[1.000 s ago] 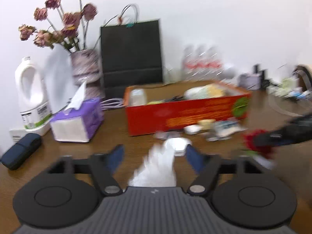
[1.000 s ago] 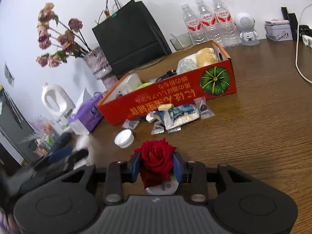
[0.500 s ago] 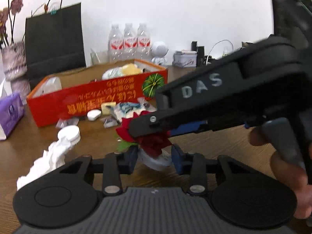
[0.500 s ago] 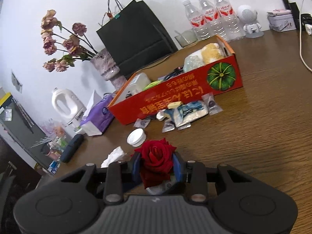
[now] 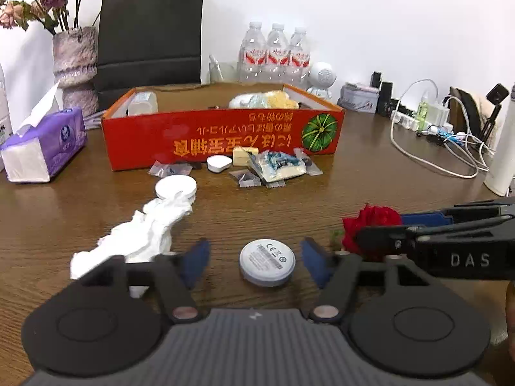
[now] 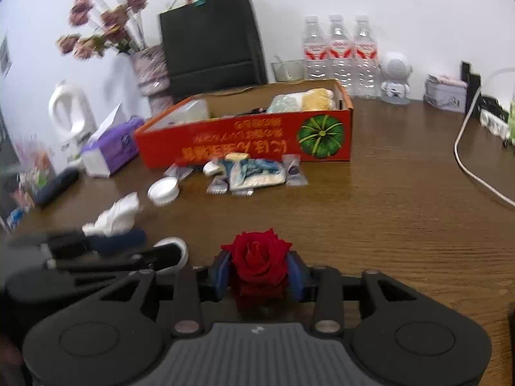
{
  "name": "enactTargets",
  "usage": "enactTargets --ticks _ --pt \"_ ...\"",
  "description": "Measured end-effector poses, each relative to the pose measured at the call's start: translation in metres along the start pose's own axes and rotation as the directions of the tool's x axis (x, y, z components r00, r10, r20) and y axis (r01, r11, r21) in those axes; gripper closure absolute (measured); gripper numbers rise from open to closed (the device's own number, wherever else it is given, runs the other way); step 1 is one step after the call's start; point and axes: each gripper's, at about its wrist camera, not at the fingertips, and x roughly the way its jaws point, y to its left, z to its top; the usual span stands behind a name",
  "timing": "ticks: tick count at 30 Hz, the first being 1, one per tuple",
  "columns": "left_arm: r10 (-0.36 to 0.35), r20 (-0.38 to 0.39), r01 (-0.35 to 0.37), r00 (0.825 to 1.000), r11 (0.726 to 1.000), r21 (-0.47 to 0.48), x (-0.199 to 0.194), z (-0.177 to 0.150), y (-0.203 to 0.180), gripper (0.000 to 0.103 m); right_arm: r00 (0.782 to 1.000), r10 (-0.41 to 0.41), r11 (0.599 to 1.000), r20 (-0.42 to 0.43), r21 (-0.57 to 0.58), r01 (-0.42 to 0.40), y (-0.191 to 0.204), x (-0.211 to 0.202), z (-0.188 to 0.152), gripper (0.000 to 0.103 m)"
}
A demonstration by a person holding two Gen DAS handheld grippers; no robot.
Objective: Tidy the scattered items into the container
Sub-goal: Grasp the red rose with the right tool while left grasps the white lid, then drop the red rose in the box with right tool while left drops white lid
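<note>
- Left gripper (image 5: 256, 257): jaws spread wide, holding nothing; a round white disc (image 5: 267, 261) lies on the counter (image 5: 370, 193) between them.
- Right gripper (image 6: 259, 271): clamped on a red rose (image 6: 257, 257), above the counter.
- Red cardboard box (image 5: 222, 135): upright at centre, partly filled.
- Snack packets (image 5: 276, 167), white cap (image 5: 175, 186), crumpled tissue (image 5: 145, 231): scattered before the box.

"das" on the right gripper (image 5: 379, 241); "ce" mark on the round puck (image 5: 267, 262).
</note>
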Motion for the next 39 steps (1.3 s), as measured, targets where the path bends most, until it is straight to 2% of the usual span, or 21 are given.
enactTargets --ticks 2,4,5,8,9,10,11,14,17,19,21,24,26,28,30,33,36,39 --pt "-0.026 -0.006 0.026 1.0 1.0 0.012 -0.003 -0.002 0.001 0.034 1.0 -0.001 1.0 0.025 -0.03 0.002 0.002 -0.008 -0.004 0.033" --pt "-0.04 -0.022 0.04 0.999 0.999 0.017 -0.002 -0.003 0.001 0.035 0.999 0.007 0.999 0.049 -0.05 -0.005 0.004 -0.015 -0.007 0.018" --pt "-0.038 -0.033 0.038 0.999 0.999 0.02 0.001 -0.002 0.001 0.036 0.999 0.017 0.998 0.05 -0.054 -0.014 0.005 -0.016 -0.008 0.018" --pt "-0.009 -0.063 0.01 0.998 1.0 0.005 0.008 -0.001 0.0 0.042 1.0 0.007 0.998 0.026 -0.069 -0.005 0.008 -0.009 -0.012 0.023" --pt "-0.003 -0.061 0.002 0.998 1.0 -0.003 0.009 0.0 0.001 0.045 1.0 0.003 0.997 0.014 -0.073 -0.002 0.009 -0.005 -0.013 0.028" --pt "0.003 -0.06 -0.003 0.998 1.0 -0.007 0.01 0.0 0.001 0.054 1.0 0.001 0.997 0.005 -0.074 -0.001 0.009 -0.001 -0.014 0.039" --pt "0.006 -0.058 -0.007 0.998 1.0 -0.004 0.01 0.0 0.0 0.062 1.0 0.0 0.997 -0.003 -0.075 -0.001 0.01 0.003 -0.015 0.045" --pt "0.006 -0.054 -0.006 0.999 1.0 0.005 0.009 -0.001 -0.004 0.063 1.0 -0.025 0.995 0.007 -0.1 0.026 0.014 0.008 -0.017 0.059" --pt "0.04 -0.028 -0.04 0.999 0.999 -0.005 0.001 -0.004 -0.006 0.063 0.999 -0.03 0.994 0.024 -0.106 0.033 0.018 0.004 -0.018 0.062" --pt "0.121 0.034 -0.122 0.992 0.993 0.005 -0.024 -0.007 -0.013 0.063 0.999 -0.031 0.996 0.043 -0.086 0.035 0.018 -0.007 -0.016 0.062" --pt "0.129 0.133 -0.127 0.983 0.992 -0.023 -0.058 -0.009 -0.015 0.063 0.996 -0.022 0.997 0.081 -0.075 0.028 0.019 -0.025 -0.015 0.062" --pt "0.132 0.194 -0.118 0.972 0.99 -0.079 -0.089 -0.009 -0.012 0.063 0.989 0.016 0.996 0.147 -0.091 -0.002 0.024 -0.056 -0.016 0.062" --pt "0.138 0.21 -0.123 0.968 0.989 -0.084 -0.094 -0.004 -0.012 0.063 0.983 0.029 0.995 0.179 -0.099 -0.011 0.029 -0.068 -0.013 0.062" --pt "0.116 0.215 -0.1 0.97 0.991 -0.085 -0.088 0.013 -0.006 0.063 0.98 0.03 0.993 0.195 -0.117 -0.007 0.033 -0.068 0.0 0.062" --pt "0.098 0.253 -0.08 0.962 0.994 -0.08 -0.08 0.041 0.006 0.063 0.977 0.026 0.992 0.21 -0.125 0.0 0.034 -0.063 0.024 0.062" --pt "0.121 0.278 -0.111 0.953 0.993 -0.051 -0.055 0.089 0.03 0.063 0.967 0.036 0.993 0.254 -0.118 -0.006 0.027 -0.052 0.076 0.062" --pt "0.138 0.219 -0.125 0.966 0.99 -0.072 -0.019 0.137 0.057 0.063 0.962 0.035 0.996 0.272 -0.084 -0.012 0.017 -0.03 0.135 0.062" --pt "0.165 0.192 -0.157 0.967 0.986 -0.058 0.014 0.176 0.079 0.063 0.969 0.07 0.997 0.239 -0.042 -0.061 0.006 0.003 0.186 0.062"
